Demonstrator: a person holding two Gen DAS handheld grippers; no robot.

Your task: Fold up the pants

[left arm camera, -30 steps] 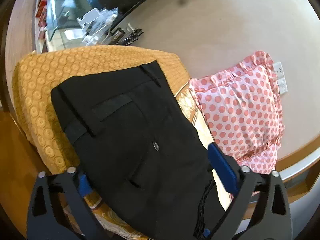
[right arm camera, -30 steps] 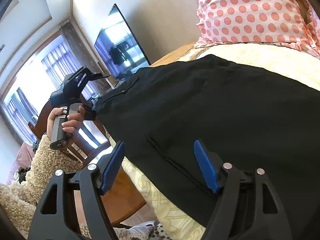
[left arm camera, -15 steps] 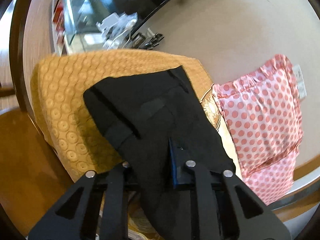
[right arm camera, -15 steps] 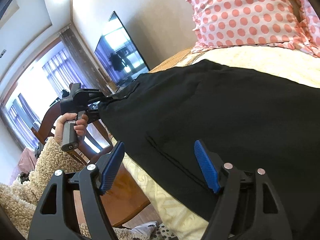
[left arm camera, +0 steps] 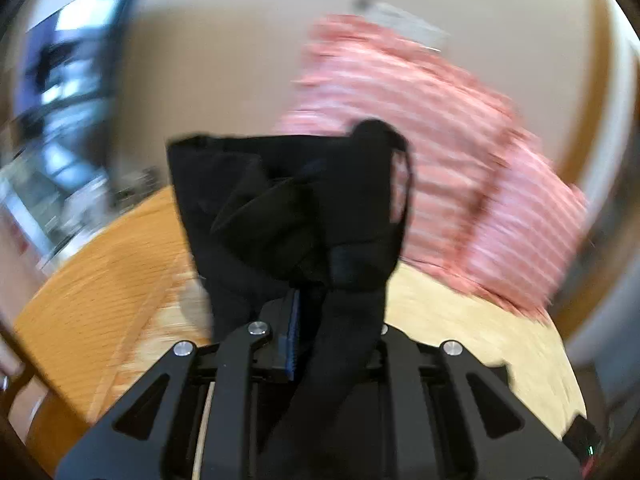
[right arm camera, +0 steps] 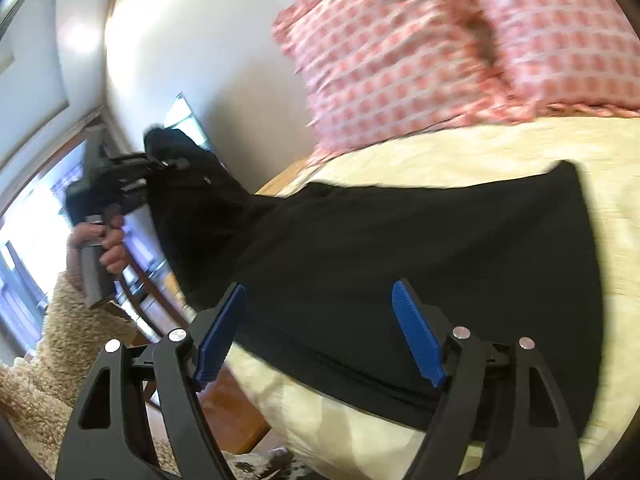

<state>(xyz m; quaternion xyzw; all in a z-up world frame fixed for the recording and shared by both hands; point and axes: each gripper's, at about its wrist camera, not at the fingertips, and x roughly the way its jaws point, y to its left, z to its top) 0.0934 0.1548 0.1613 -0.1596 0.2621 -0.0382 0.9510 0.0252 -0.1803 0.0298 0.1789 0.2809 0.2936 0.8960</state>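
1. At far left of the right wrist view, left claw (right arm camera: 160,168) clamped on one end of the pants (right arm camera: 400,264) and lifted off the bed (right arm camera: 440,160), gripped by a hand (right arm camera: 104,240). Probably raised so that end can be carried over the rest for a fold.
2. Seen from the left wrist view, same grip close up: pants (left arm camera: 288,200) bunched and pinched between the shut fingers of the left claw (left arm camera: 316,320), cloth hanging in folds ahead of the lens. Heavy blur all round, so fine detail not readable.
3. Across the middle of the right view, rest of the pants lying flat on the cream bed cover, far end spread toward the right edge.
4. Low in that view, right claw (right arm camera: 320,336) wide open, holding nothing, poised just above the near hem. Likely placed to pin or catch the cloth while the other end travels; contact not certain.
5. Up and to the right, pink pillow (right arm camera: 460,40) near the flat end of the pants, apart from it. Could crowd the fold if the lifted end lands that far.
6. Beyond the bed at left, window (right arm camera: 24,232) and fleecy sleeve (right arm camera: 60,340); neither in the path.
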